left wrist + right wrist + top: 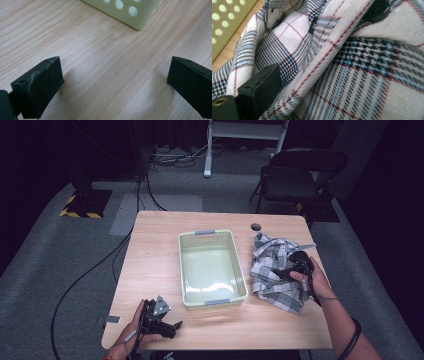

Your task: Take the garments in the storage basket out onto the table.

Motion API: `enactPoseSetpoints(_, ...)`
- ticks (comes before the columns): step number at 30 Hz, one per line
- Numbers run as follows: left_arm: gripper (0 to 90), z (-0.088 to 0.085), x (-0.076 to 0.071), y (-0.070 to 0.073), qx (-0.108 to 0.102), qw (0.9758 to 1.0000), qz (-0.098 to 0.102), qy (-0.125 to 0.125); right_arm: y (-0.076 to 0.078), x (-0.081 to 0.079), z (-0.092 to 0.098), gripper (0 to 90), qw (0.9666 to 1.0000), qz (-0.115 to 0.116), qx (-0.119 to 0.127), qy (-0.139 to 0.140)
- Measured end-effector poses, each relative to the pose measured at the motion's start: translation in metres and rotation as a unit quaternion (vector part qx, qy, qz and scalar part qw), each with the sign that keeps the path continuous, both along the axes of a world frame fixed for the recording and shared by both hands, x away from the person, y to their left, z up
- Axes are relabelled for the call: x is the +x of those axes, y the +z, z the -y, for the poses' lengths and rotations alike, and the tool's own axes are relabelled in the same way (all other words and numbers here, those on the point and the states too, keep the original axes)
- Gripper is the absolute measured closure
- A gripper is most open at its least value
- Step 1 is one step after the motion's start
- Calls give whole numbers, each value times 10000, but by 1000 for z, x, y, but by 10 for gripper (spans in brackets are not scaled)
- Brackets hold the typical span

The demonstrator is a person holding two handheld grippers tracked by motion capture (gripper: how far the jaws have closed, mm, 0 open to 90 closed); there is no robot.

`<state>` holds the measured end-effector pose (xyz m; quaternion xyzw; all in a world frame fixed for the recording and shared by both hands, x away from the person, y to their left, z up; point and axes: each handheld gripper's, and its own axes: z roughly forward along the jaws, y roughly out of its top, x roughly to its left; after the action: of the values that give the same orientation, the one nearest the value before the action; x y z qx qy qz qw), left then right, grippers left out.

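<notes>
A crumpled plaid shirt (270, 282) in white, black, blue and red lies on the wooden table (150, 260), right of an empty pale green perforated basket (212, 234). My right gripper (289, 271) rests on top of the shirt, held by a hand. In the right gripper view, one black finger (259, 87) stands far to the left. The shirt's folds (362, 75) bunch against it and cover the other finger, and a black button (377, 10) shows. My left gripper (170, 324) lies low at the table's near left, wide open over bare wood (115, 82).
The basket's corner (135, 15) is just ahead of the left gripper, and its wall (227, 17) is beside the shirt. A round hole (255, 226) sits at the table's far right. A black chair (295, 175) and floor cables (90, 270) lie beyond the table.
</notes>
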<state>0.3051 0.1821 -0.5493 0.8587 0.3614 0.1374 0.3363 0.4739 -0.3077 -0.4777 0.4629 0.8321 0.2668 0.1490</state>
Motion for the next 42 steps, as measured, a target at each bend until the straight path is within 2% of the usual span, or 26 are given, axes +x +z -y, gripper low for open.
enactPoseSetpoints(14, 0, 0, 0, 0, -2, 10000, 4, -4, 12, -9, 3, 64, 9992, 231, -275, 176)
enactPoseSetpoints(25, 0, 0, 0, 0, 1, 10000, 0, 0, 20, -16, 6, 66, 9983, 332, -422, 206)
enactPoseSetpoints(34, 0, 0, 0, 0, 1, 10000, 1, -2, 28, -21, 6, 68, 9978, 474, -445, 123)
enactPoseSetpoints(36, 0, 0, 0, 0, -1, 10000, 0, 1, 30, -23, 6, 66, 9969, 603, -496, 5)
enactPoseSetpoints(39, 0, 0, 0, 0, -1, 10000, 0, 1, 32, -25, 5, 66, 9963, 707, -494, -23)
enactPoseSetpoints(42, 0, 0, 0, 0, 0, 10000, 0, 0, 33, -25, 4, 55, 9953, 856, -428, -131)
